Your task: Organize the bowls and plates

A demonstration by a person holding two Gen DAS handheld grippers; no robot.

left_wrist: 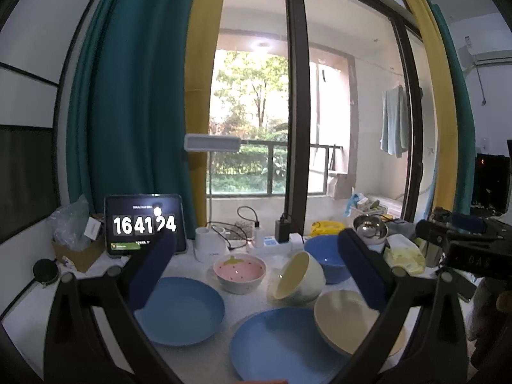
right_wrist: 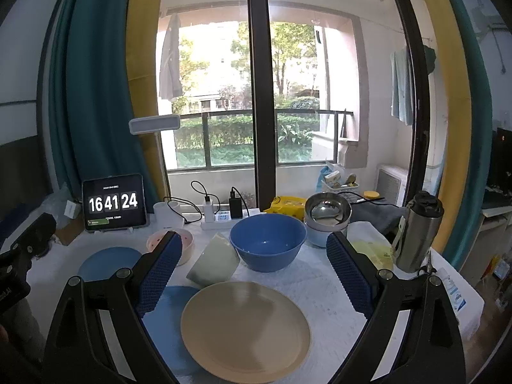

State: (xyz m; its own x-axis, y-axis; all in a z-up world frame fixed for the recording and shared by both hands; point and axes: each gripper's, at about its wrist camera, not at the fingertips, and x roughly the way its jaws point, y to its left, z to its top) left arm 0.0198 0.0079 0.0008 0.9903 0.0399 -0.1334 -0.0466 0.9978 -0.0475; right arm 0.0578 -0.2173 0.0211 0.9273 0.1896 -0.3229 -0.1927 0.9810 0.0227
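My left gripper is open above the near table edge with nothing between its fingers. Below it lie a blue plate on the left and a larger blue plate in front. A beige plate rests tilted on the larger one. Behind them are a pink strawberry bowl, a cream bowl tipped on its side, and a blue bowl. My right gripper is open and empty over the beige plate, facing the blue bowl. A steel bowl sits nested in a pale blue bowl.
A tablet showing a clock, a white desk lamp and a power strip with chargers line the back of the table. A steel flask and a yellow-white pack stand at the right. A window is behind.
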